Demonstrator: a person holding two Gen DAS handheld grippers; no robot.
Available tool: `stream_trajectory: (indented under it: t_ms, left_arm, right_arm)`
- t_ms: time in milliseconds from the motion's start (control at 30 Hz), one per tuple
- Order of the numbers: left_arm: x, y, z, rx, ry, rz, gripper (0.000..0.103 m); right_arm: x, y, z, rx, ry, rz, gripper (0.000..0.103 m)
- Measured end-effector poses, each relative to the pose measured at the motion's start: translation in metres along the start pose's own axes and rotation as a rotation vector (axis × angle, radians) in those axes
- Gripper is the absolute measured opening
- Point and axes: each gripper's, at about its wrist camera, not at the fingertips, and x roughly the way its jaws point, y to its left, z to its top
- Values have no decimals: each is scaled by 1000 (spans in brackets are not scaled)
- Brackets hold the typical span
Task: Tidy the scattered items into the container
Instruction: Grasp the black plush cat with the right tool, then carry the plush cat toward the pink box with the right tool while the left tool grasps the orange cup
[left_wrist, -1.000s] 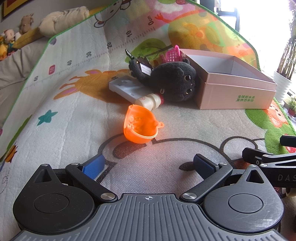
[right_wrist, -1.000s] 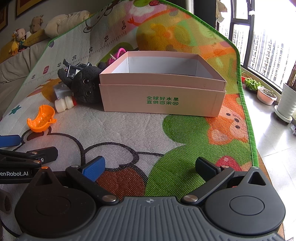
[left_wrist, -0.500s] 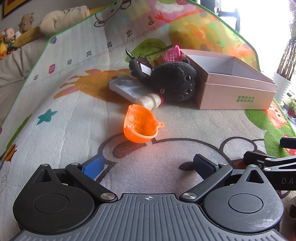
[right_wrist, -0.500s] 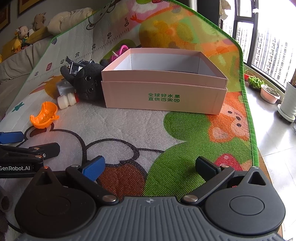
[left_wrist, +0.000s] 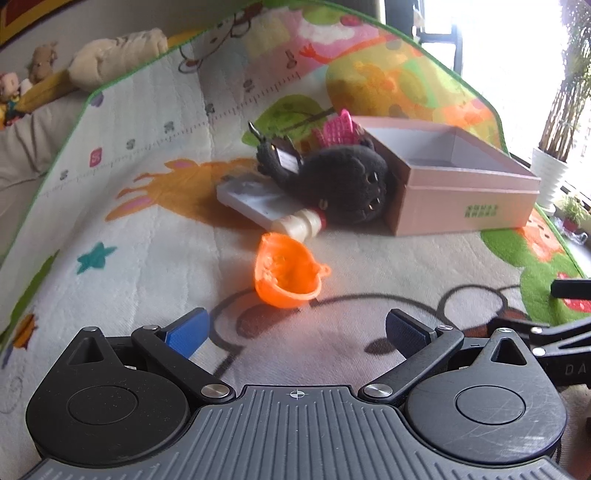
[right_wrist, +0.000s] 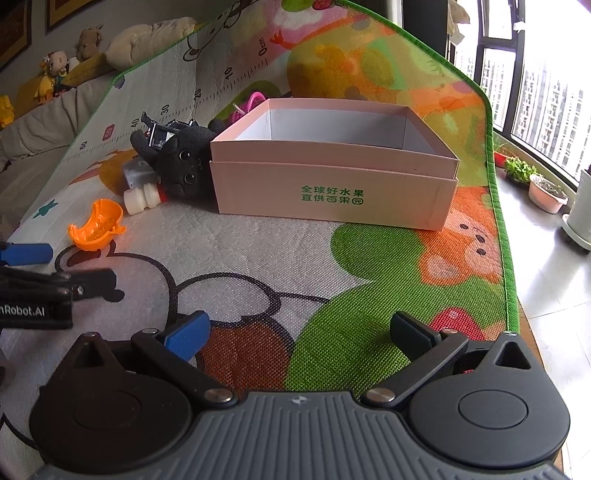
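Both grippers, left (left_wrist: 295, 325) & right (right_wrist: 299, 328), spread w/ nothing held; orange toy half-shell (left_wrist: 288, 271), frame ctr, may roll off pads.

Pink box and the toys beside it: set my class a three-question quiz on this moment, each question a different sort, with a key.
1. True or false: the pink box already holds the orange toy.
2. Which item leans against the box? A) black plush toy B) orange toy C) white bottle
3. Fill in: both the left gripper and the right gripper are ____.

Key: 1 false, it lies on the play mat; 2 A; 3 open, holding nothing.
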Motion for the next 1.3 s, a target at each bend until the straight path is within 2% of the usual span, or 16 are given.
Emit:
stream_trajectory:
  t_ms: [100, 167, 300, 333, 400, 500, 600, 700, 767, 800, 833, 900, 1000, 1167, 1233, 1300]
  left_arm:
    - [6, 3, 8, 49, 8, -42, 103]
    - [6, 7, 10, 72, -2, -87, 103]
    - [-3, 21, 10, 99, -80, -55, 103]
    - [-2, 26, 10, 100, -77, -52, 103]
    - [-1, 37, 11, 85, -70, -58, 103]
    - [-4, 56, 12, 47, -117, -28, 103]
    - [-7, 75, 14, 1, -129, 5, 103]
    - [-7, 90, 12, -40, -132, -19, 103]
    - [-8, 95, 8, -46, -143, -69, 103]
    - [-8, 95, 6, -43, -137, -93, 103]
    - [-9, 94, 5, -39, -129, -110, 103]
    - [-11, 91, 4, -30, -124, -131, 103]
    - [-16, 87, 4, -22, -137, -151, 103]
    - [-15, 81, 6, -122, -71, -253, 103]
    - [-14, 70, 6, -98, -58, -245, 103]
    - [-12, 55, 6, -55, -36, -198, 103]
  right_arm:
    - [-3, 2, 1, -21, 3, 20, 103]
    - [-9, 7, 5, -63, -30, 36, 102]
    - [-25, 35, 31, -243, -170, -8, 82]
    - [-24, 43, 41, -277, -183, 3, 72]
    - [-15, 57, 60, -330, -186, 38, 67]
    - [6, 81, 85, -413, -224, 58, 67]
    - [37, 105, 103, -519, -221, 49, 79]
    - [63, 123, 109, -618, -210, 29, 80]
    - [77, 133, 109, -686, -209, -8, 80]
    - [83, 135, 108, -709, -199, -16, 78]
    - [86, 138, 107, -727, -184, -14, 68]
    - [84, 141, 105, -749, -175, -16, 63]
    - [66, 137, 104, -710, -164, 23, 54]
    - [17, 105, 92, -500, -93, 165, 53]
    - [-2, 85, 81, -412, -58, 227, 51]
    - [-18, 65, 69, -340, -50, 254, 47]
